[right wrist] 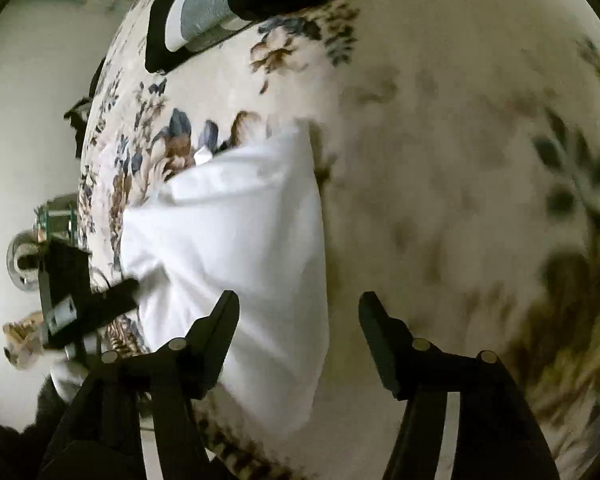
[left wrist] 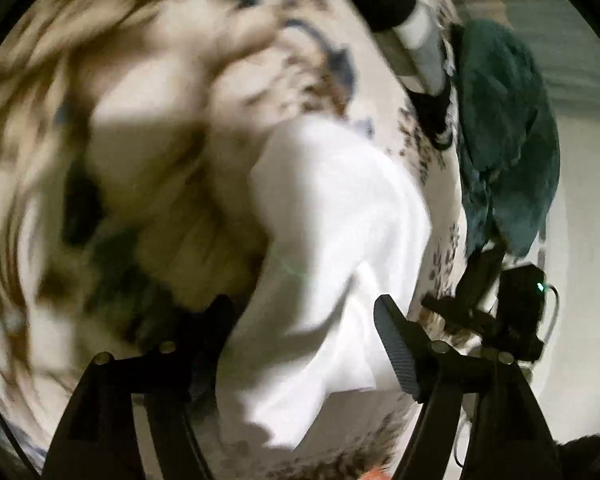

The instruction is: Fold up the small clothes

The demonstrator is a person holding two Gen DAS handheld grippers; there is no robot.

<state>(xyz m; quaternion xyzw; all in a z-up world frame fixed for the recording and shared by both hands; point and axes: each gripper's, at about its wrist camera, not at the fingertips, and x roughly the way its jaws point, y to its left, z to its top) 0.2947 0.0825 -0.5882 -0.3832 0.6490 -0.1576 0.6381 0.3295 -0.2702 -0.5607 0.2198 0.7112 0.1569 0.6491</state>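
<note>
A white garment point(left wrist: 332, 248) lies partly folded on a cream floral bedspread point(left wrist: 168, 92). My left gripper point(left wrist: 304, 316) is open, its fingers spread over the garment's near part, nothing between them. In the right wrist view the same white garment point(right wrist: 236, 240) lies to the left. My right gripper point(right wrist: 298, 312) is open above its right edge and holds nothing. The left gripper point(right wrist: 128, 290) shows there at the garment's left edge. The right gripper point(left wrist: 452, 308) shows in the left wrist view at the garment's right. Both views are motion-blurred.
A dark teal garment point(left wrist: 508, 136) hangs over the bed's edge. A black, white and grey folded item point(right wrist: 204, 12) lies at the far end of the bedspread point(right wrist: 460, 160). It also shows in the left wrist view point(left wrist: 412, 20). A pale wall point(right wrist: 28, 120) lies beyond the bed.
</note>
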